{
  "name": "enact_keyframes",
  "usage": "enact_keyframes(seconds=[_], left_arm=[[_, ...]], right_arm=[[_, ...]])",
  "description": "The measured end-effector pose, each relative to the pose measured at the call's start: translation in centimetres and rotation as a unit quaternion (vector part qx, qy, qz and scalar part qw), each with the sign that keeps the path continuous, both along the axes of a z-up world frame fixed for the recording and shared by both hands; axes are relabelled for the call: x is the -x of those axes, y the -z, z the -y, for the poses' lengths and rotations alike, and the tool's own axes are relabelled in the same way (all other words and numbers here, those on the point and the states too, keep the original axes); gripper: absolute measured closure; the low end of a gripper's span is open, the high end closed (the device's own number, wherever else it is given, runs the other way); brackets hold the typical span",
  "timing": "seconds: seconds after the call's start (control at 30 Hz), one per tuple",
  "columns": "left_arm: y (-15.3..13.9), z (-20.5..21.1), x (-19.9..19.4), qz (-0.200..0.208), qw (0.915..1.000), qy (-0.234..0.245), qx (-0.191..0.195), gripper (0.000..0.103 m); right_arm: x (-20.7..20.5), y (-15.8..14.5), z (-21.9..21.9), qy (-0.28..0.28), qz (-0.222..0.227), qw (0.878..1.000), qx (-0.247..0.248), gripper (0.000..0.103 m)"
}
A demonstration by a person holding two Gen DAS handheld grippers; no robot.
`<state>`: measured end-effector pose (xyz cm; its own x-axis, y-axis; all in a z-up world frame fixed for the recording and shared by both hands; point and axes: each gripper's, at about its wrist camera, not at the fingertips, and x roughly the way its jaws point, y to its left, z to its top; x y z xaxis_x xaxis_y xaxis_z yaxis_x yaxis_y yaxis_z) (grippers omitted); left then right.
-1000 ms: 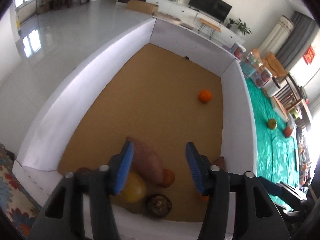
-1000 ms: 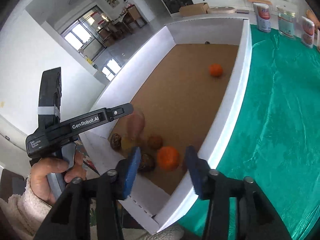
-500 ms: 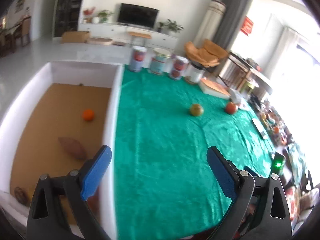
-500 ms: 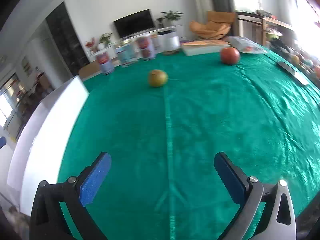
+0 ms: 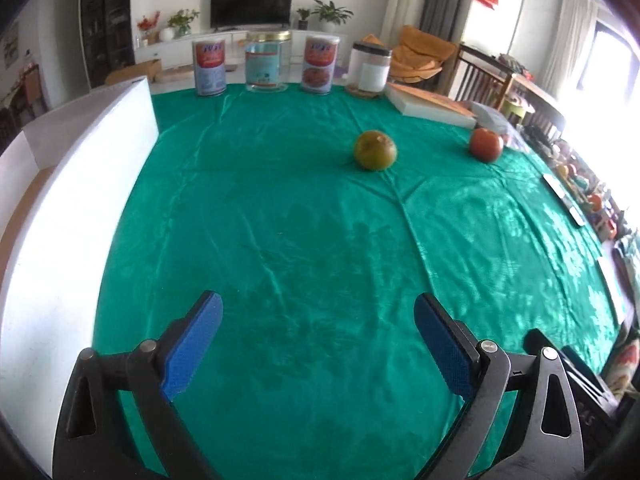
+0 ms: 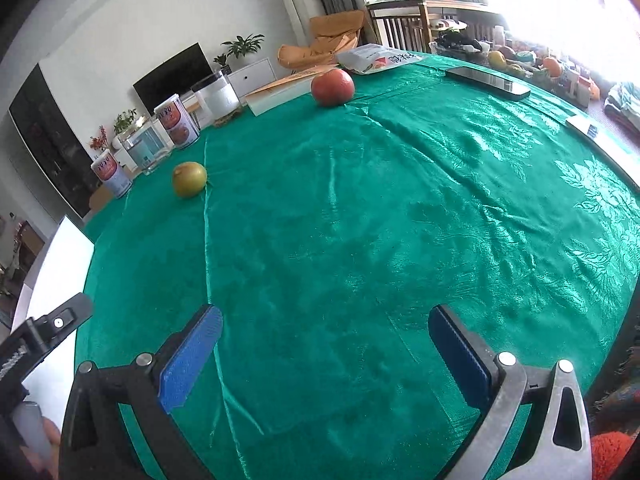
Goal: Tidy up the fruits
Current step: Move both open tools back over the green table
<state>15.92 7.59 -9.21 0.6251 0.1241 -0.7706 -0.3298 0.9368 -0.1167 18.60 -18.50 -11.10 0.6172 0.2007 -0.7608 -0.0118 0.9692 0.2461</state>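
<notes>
We see both claws, left claw (image 5: 318, 338) and right claw (image 6: 325, 350), spread apart, empty, over the green bench (image 5: 304, 220); round greenish fruit (image 5: 375, 149) and red fruit (image 5: 486, 144), upper right, show no long axis.

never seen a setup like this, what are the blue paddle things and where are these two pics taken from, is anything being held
No robot here: a person carries a hand-held gripping tool in each hand. Each tool has two fingers with blue pads and a wide-angle camera looking along them, so each picture is one tool's own view.

One picture is from the left tool, the other from the right tool. Both have just opened wide, and nothing is between their pads; nothing is held.

Below them is a table with a green cloth. On it lie a green fruit and a red fruit, apart from each other. At the far edge stand some tins and jars. The white box at the left is where fruit is collected.
</notes>
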Motion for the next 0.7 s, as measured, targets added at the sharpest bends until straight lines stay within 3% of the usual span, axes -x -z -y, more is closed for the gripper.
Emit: enact_keyframes(seconds=[0.27,0.37,0.43,0.7], left_arm=[[3.7,-1.6,-0.6,-0.021,0.9987,-0.026,-0.039,0.006],[5.2,-2.1,-0.4,-0.042,0.9981,-0.026,-0.038,0.006],[4.7,-2.1,0.0,-0.022,0.9989,-0.022,-0.035,0.006],[5.1,-1.9,-0.4,-0.039,0.9983,-0.017,-0.040,0.003]], right_arm=[[0.0,0.4,-0.3,-0.004,-0.011,1.000,0.007,0.001],[0.2,0.3,-0.4,-0.004,-0.009,1.000,0.010,0.001],[0.2,0.3,-0.4,-0.005,-0.009,1.000,0.011,0.001],[0.1,0.3,-0.5,-0.007,-0.008,1.000,0.009,0.001]])
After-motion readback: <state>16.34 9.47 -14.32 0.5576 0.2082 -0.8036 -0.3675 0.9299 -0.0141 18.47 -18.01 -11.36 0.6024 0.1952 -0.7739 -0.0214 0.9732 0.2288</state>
